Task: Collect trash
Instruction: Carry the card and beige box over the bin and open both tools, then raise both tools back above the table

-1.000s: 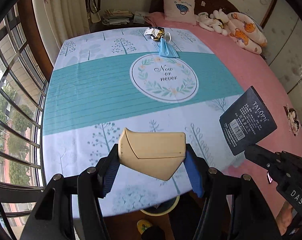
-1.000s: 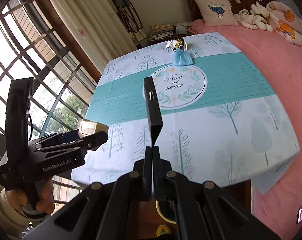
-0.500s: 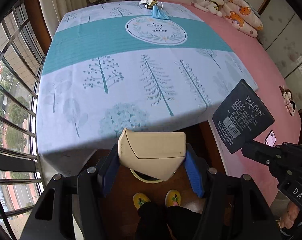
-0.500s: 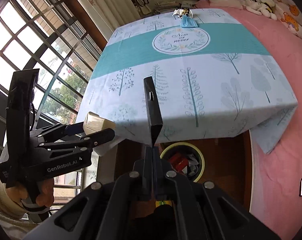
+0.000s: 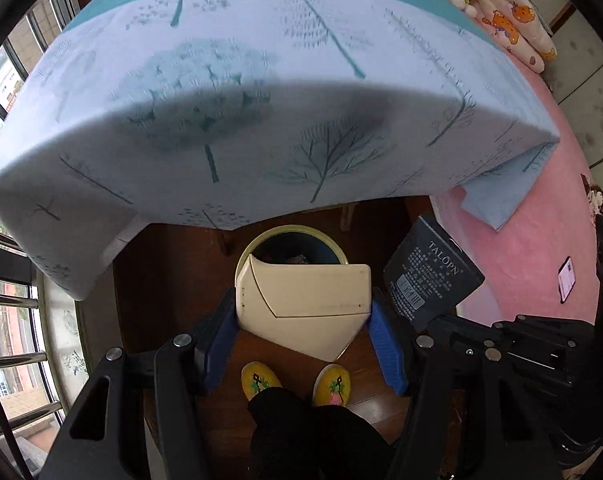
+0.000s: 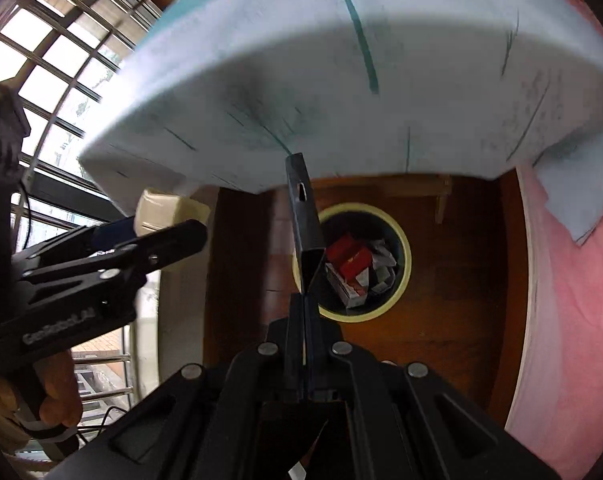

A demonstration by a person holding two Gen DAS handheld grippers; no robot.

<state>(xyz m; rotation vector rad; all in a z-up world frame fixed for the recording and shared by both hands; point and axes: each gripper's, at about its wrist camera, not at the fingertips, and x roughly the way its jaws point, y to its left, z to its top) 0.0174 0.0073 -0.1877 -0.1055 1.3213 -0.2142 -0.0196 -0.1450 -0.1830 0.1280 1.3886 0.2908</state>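
Two items were held clamped: beige carton in left gripper, black box in right gripper. Release off the bin rim risked floor spill.

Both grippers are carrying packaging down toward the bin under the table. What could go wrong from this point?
1. The bin sits partly under the tablecloth overhang, so a release from here may land on the floor.
2. The cream box in the left gripper looks about as wide as the bin opening; it might catch the rim.
3. The right gripper pinches only the black box edge; it could slip early.
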